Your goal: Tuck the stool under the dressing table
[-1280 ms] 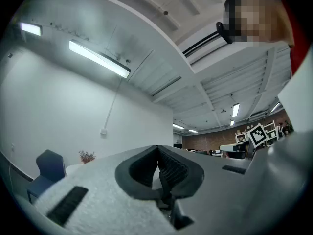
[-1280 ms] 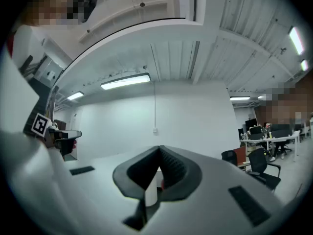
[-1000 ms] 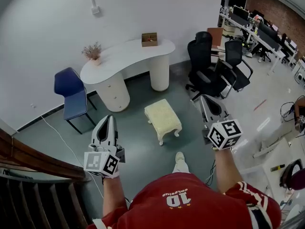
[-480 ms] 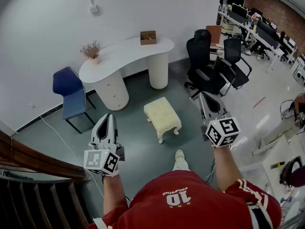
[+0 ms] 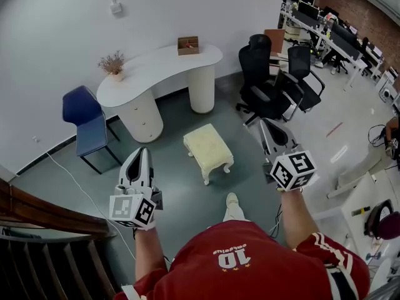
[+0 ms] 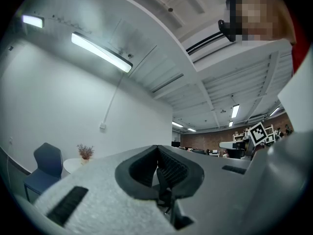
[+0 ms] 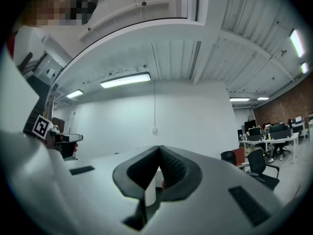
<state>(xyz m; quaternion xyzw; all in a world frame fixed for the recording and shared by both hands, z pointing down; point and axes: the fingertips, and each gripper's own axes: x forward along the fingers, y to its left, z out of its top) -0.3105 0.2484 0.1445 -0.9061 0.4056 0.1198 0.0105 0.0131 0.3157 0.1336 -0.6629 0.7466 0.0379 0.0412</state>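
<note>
A cream cushioned stool (image 5: 209, 150) with carved white legs stands on the grey floor, out in front of the white curved dressing table (image 5: 159, 67). The table rests on two round pedestals, with open floor between them. My left gripper (image 5: 143, 155) is shut and empty, held to the left of the stool and nearer to me. My right gripper (image 5: 267, 128) is shut and empty too, off to the stool's right. Both point slightly upward, so each gripper view shows mostly wall and ceiling; the left gripper (image 6: 157, 148) and right gripper (image 7: 159, 149) have their jaws together.
A blue chair (image 5: 87, 122) stands left of the table. Black office chairs (image 5: 269, 83) crowd the right. A dried-flower vase (image 5: 113, 65) and a small wooden box (image 5: 187, 45) sit on the tabletop. A dark stair rail (image 5: 44, 217) runs at lower left. A white cable (image 5: 81, 189) trails across the floor.
The whole room has slid slightly left and up in the head view. Both grippers stay shut and hold roughly the same places.
</note>
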